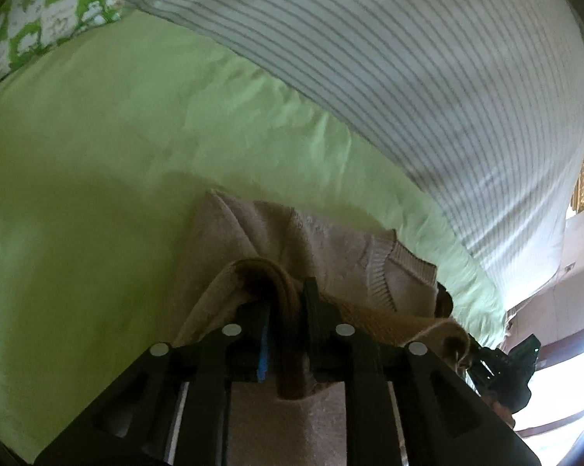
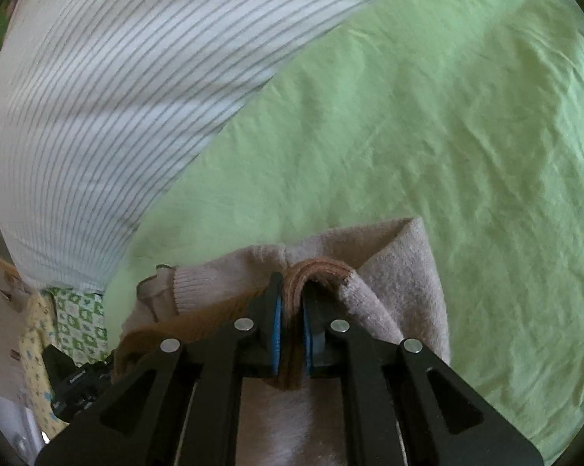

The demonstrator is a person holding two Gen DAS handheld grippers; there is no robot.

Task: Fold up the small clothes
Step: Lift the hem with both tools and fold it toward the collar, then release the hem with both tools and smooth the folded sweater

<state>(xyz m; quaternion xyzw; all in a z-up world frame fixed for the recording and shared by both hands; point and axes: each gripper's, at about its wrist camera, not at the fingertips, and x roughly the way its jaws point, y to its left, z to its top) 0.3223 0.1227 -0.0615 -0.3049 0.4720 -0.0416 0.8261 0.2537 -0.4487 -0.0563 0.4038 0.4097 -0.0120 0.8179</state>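
Note:
A beige knit sweater [image 1: 299,240] with a brown folded band lies bunched on the green bedsheet [image 1: 98,174]. My left gripper [image 1: 286,295] has that brown band between its fingers, and the fabric fills the narrow gap. In the right wrist view the same sweater [image 2: 400,272] spreads to the right, with a ribbed cuff [image 2: 199,283] on the left. My right gripper [image 2: 292,283] is shut on the brown band, its blue pads pressing both sides. Each gripper's body shows at the edge of the other's view. The sweater's lower part is hidden under the grippers.
Bulky white bedding with thin grey stripes [image 1: 408,77] [image 2: 98,97] lies just beyond the sweater. A green-and-white patterned cloth [image 1: 47,11] [image 2: 82,318] sits at the side. Wrinkled green sheet [image 2: 408,116] stretches to the right. A gold picture frame [image 1: 583,186] hangs on the wall.

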